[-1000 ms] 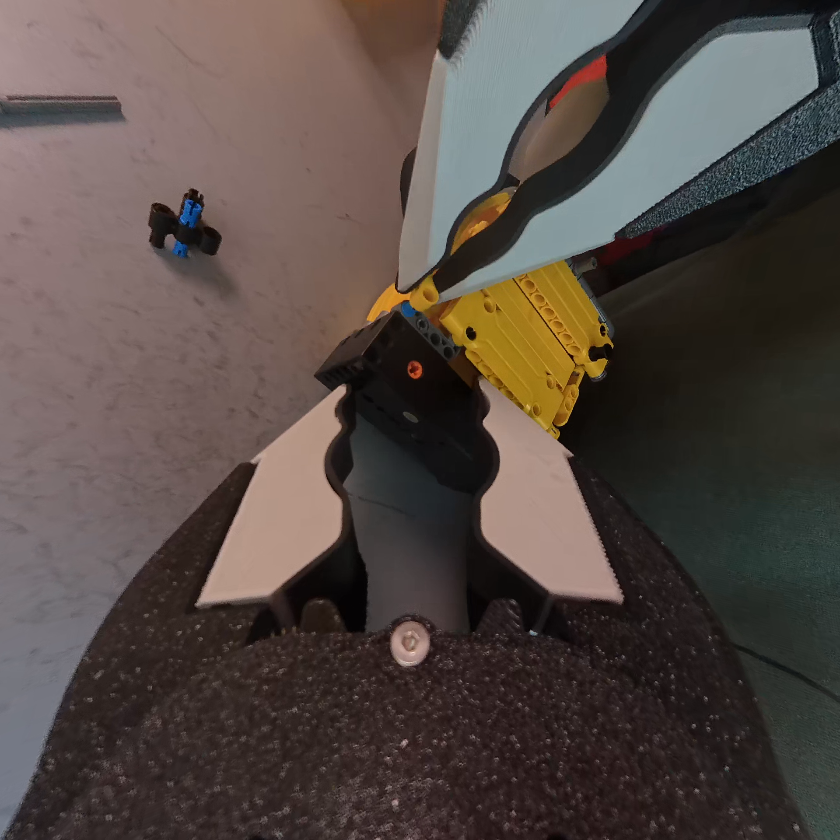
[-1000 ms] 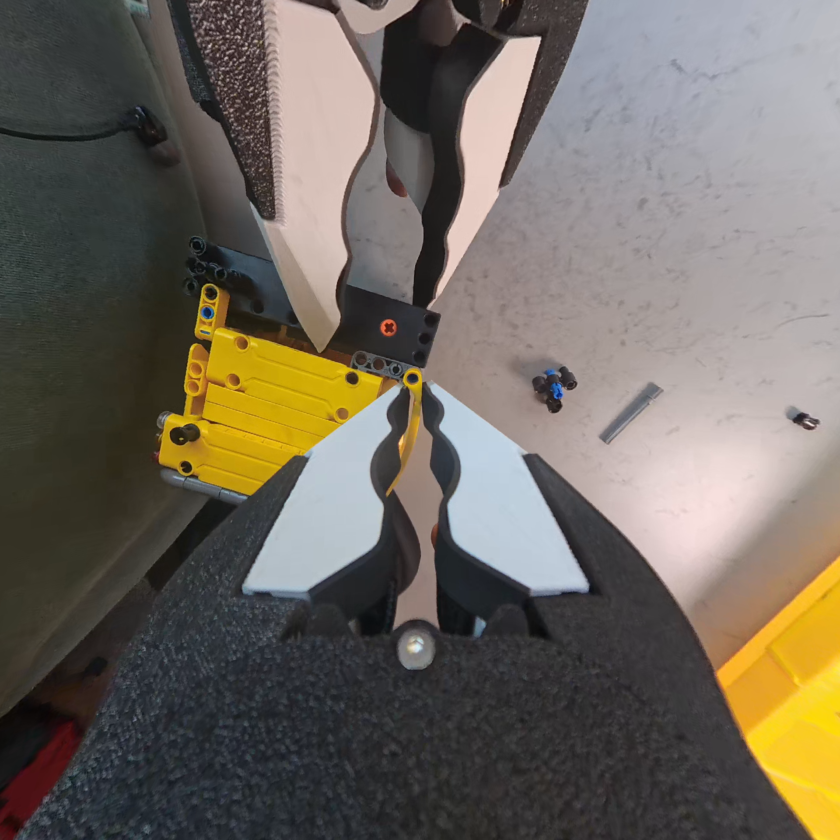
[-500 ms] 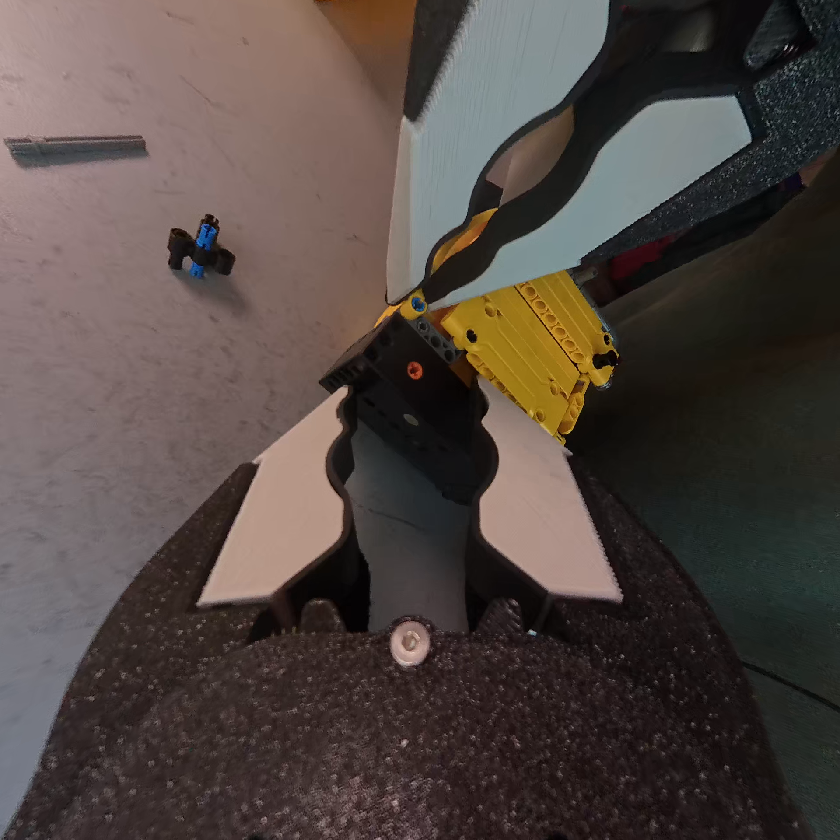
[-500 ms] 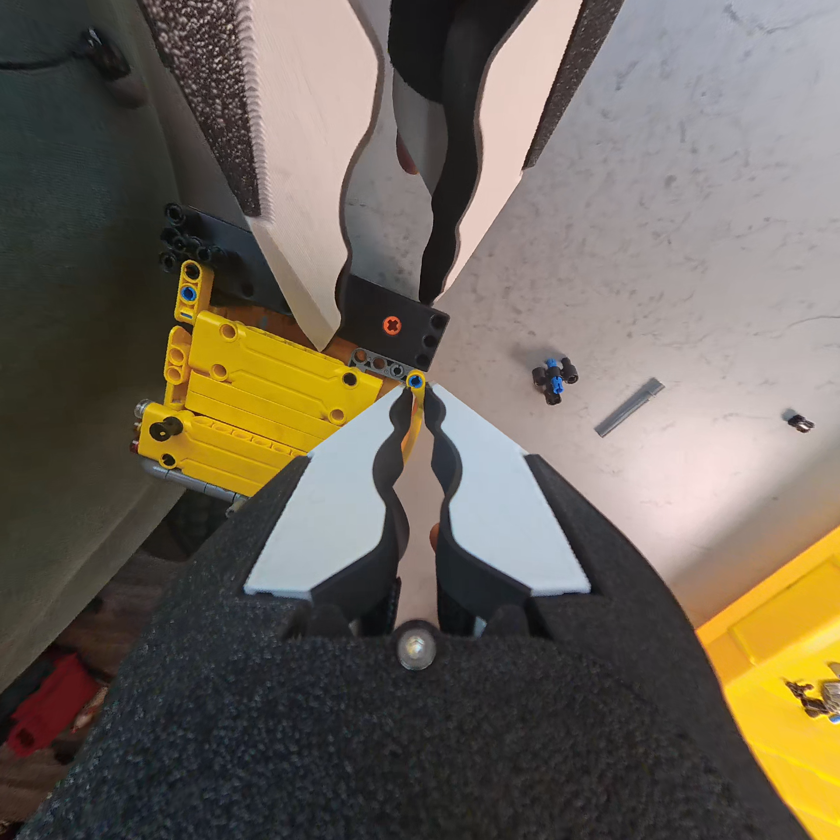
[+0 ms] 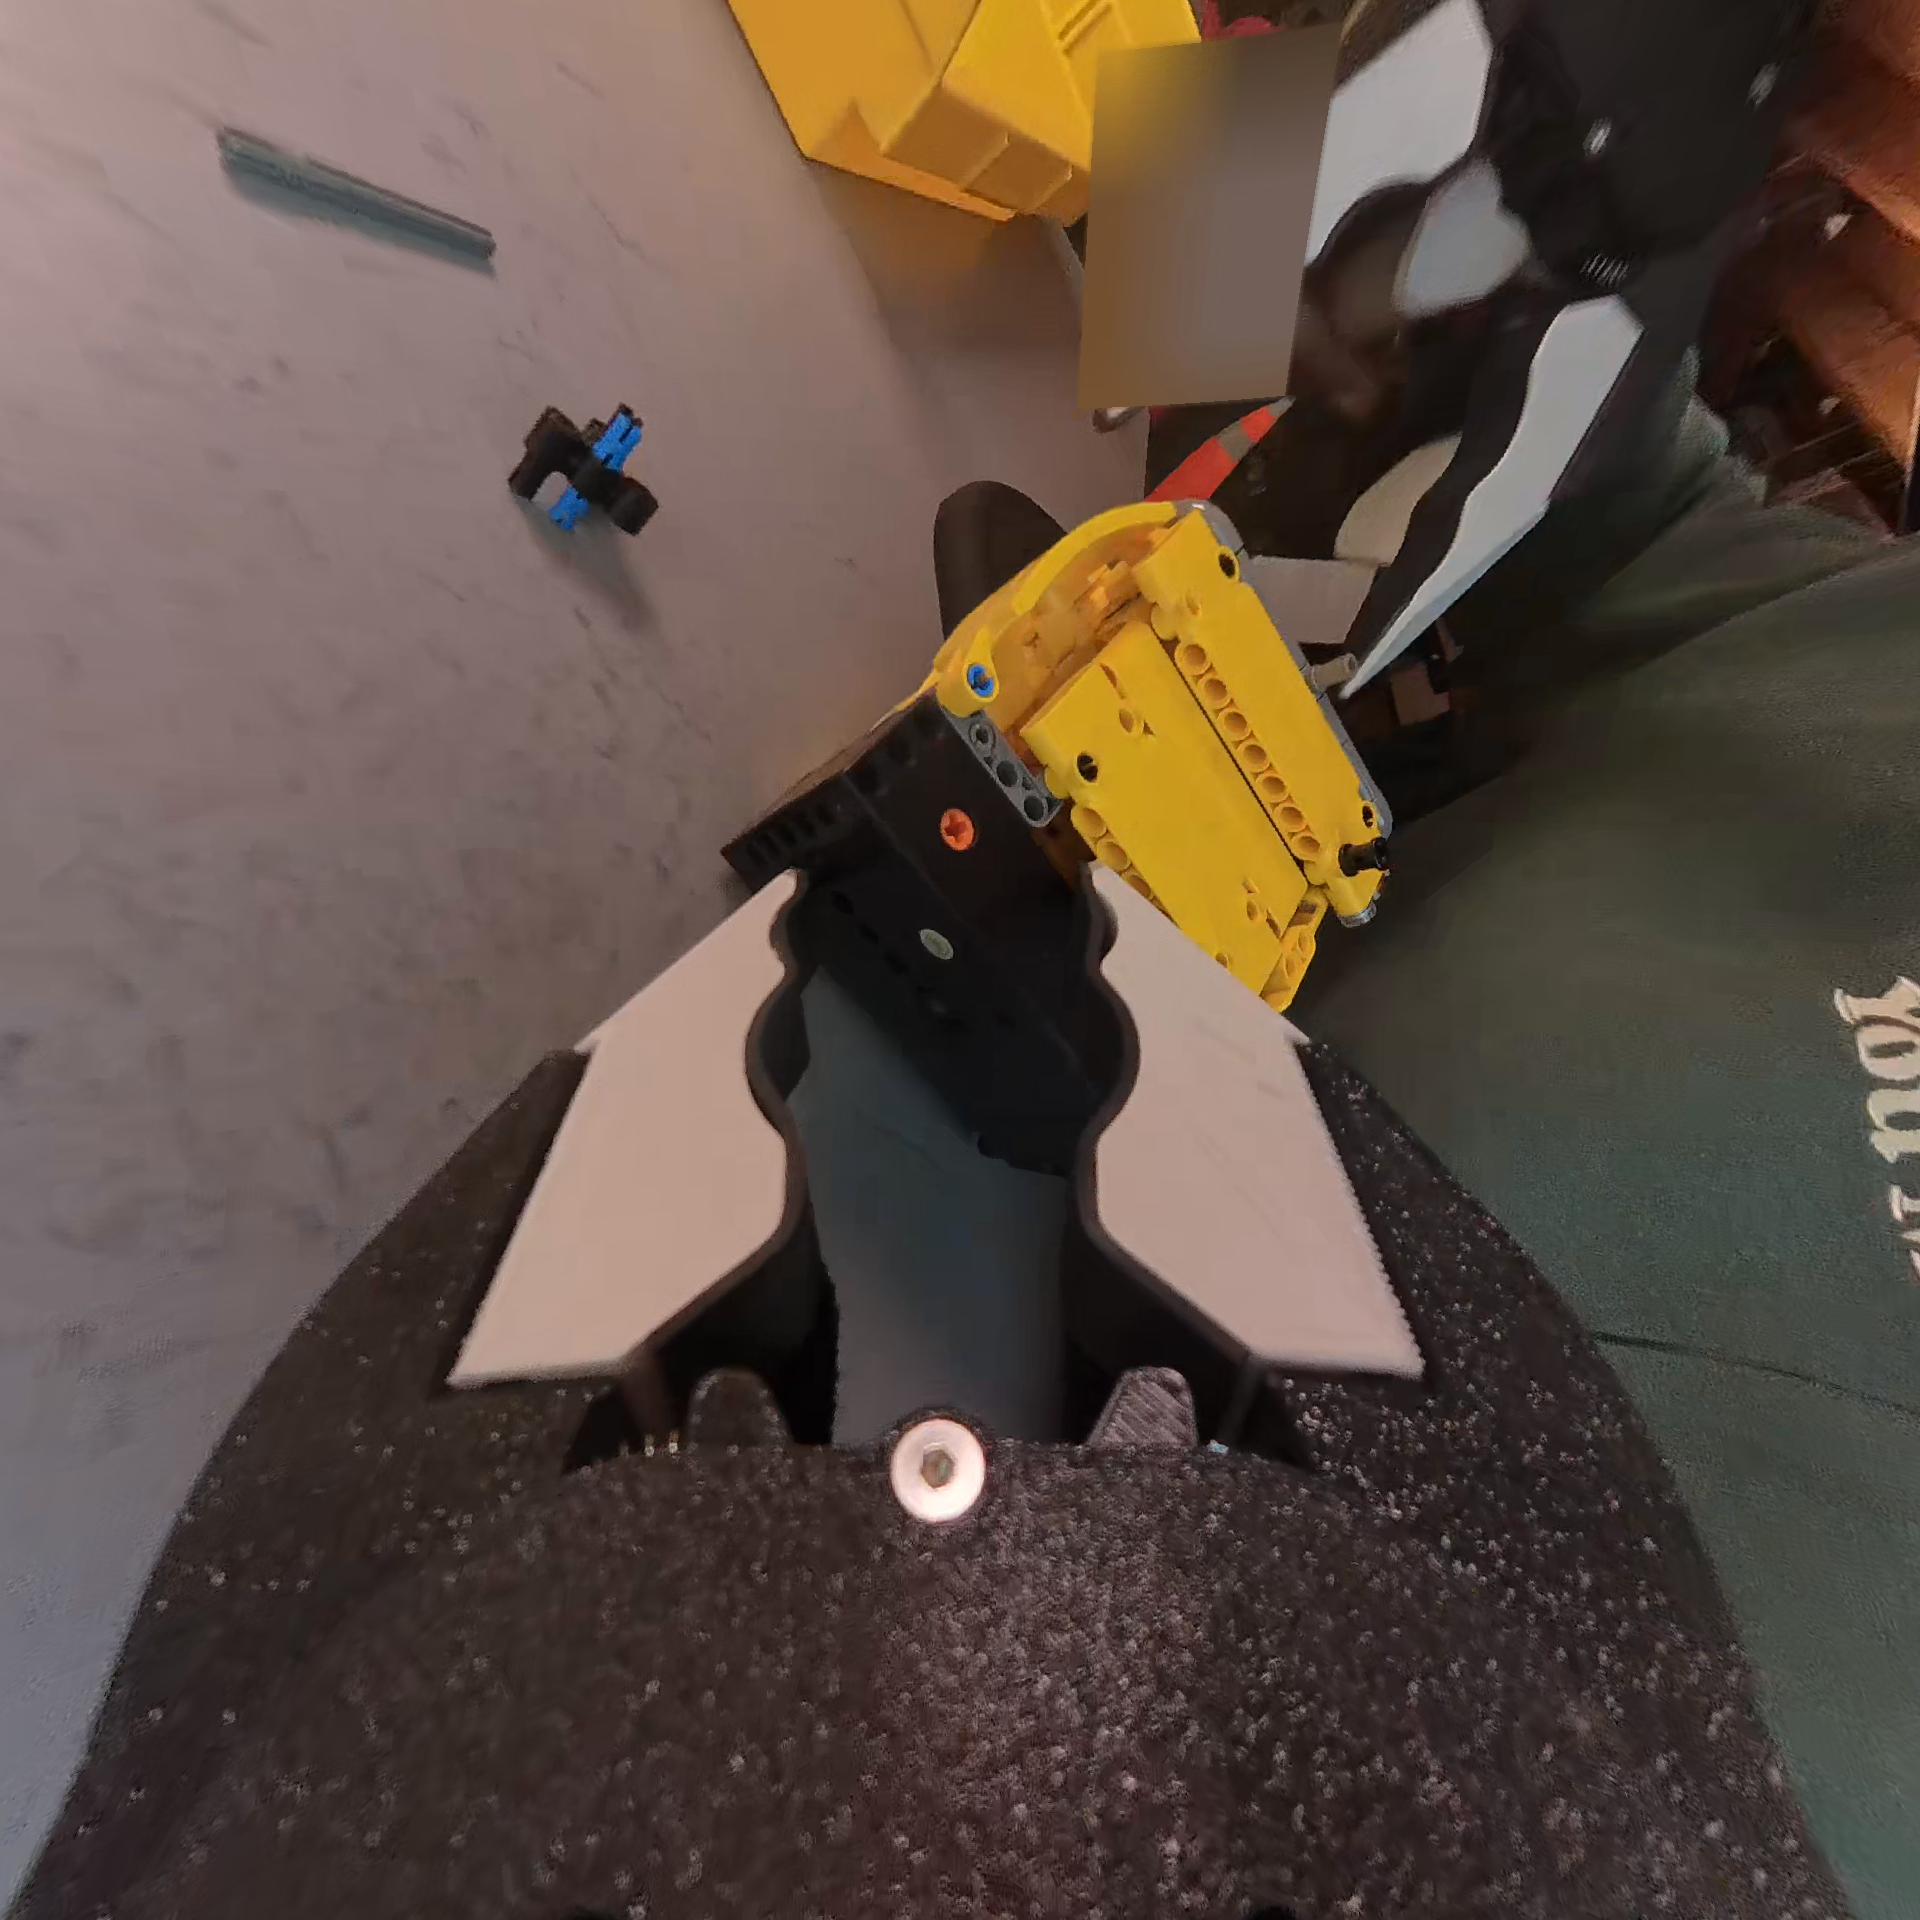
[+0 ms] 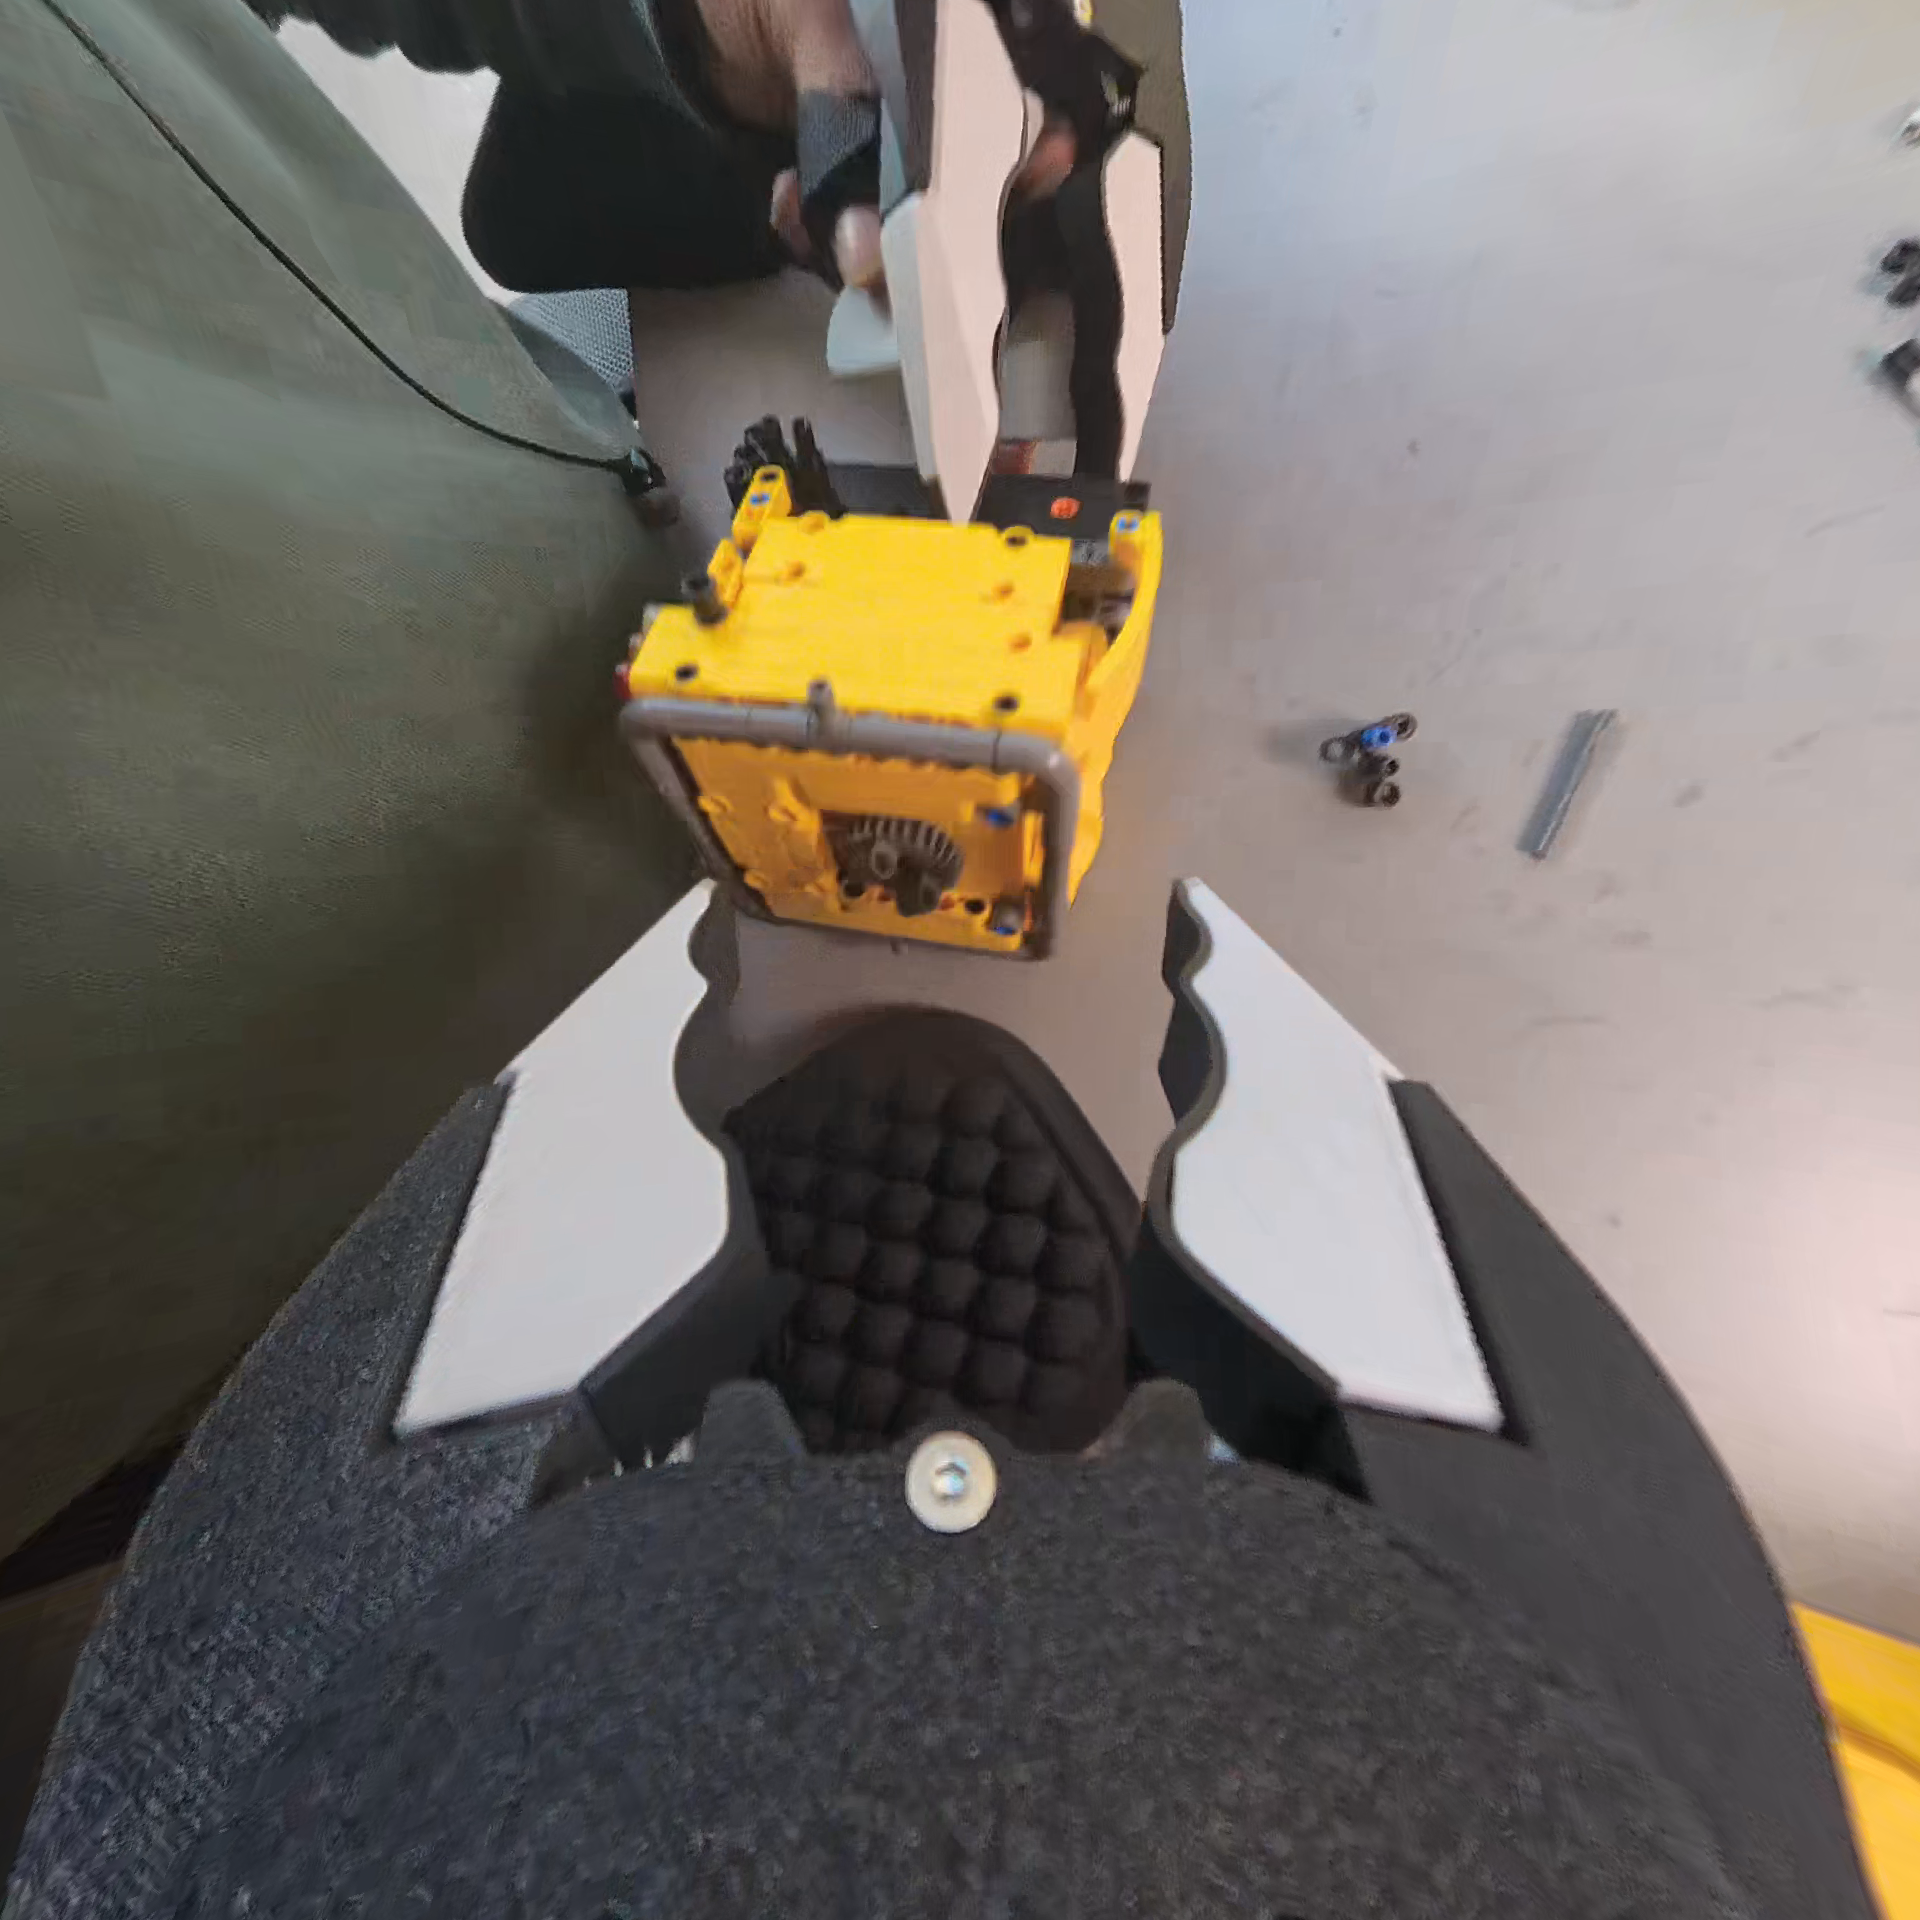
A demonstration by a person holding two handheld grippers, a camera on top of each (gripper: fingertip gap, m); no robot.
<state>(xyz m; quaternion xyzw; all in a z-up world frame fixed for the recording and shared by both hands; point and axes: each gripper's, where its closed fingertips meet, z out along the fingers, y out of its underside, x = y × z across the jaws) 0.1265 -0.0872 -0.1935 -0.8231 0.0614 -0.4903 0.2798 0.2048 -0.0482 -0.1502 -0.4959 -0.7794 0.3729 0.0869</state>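
Observation:
My left gripper (image 5: 945, 878) is shut on the black block (image 5: 935, 935) at one end of a yellow and black brick model (image 5: 1174, 748) and holds it up off the grey table (image 5: 260, 831). In the right wrist view the model (image 6: 883, 644) shows its gear end, with the left gripper (image 6: 1039, 499) behind it. My right gripper (image 6: 948, 891) is open and empty, its tips just short of the model on either side. One of its fingers (image 5: 1527, 436) shows blurred at the upper right of the left wrist view.
A small black and blue connector (image 5: 587, 473) (image 6: 1366, 758) and a grey axle (image 5: 353, 203) (image 6: 1564, 779) lie on the table. A yellow bin (image 5: 966, 94) stands at the far side. A person's green garment (image 6: 208, 727) fills one side. A black dimpled pad (image 6: 935, 1226) lies below the right gripper. The grippers' ends are close to 11 cm from one another. From either gripper's tips it is about 15 cm to the grey axle (image 6: 1564, 779). It is also in sight in the left wrist view (image 5: 380, 203).
My right gripper has let go of the thin yellow piece at the model's corner, opened wide and pulled back. The left gripper still holds the model.

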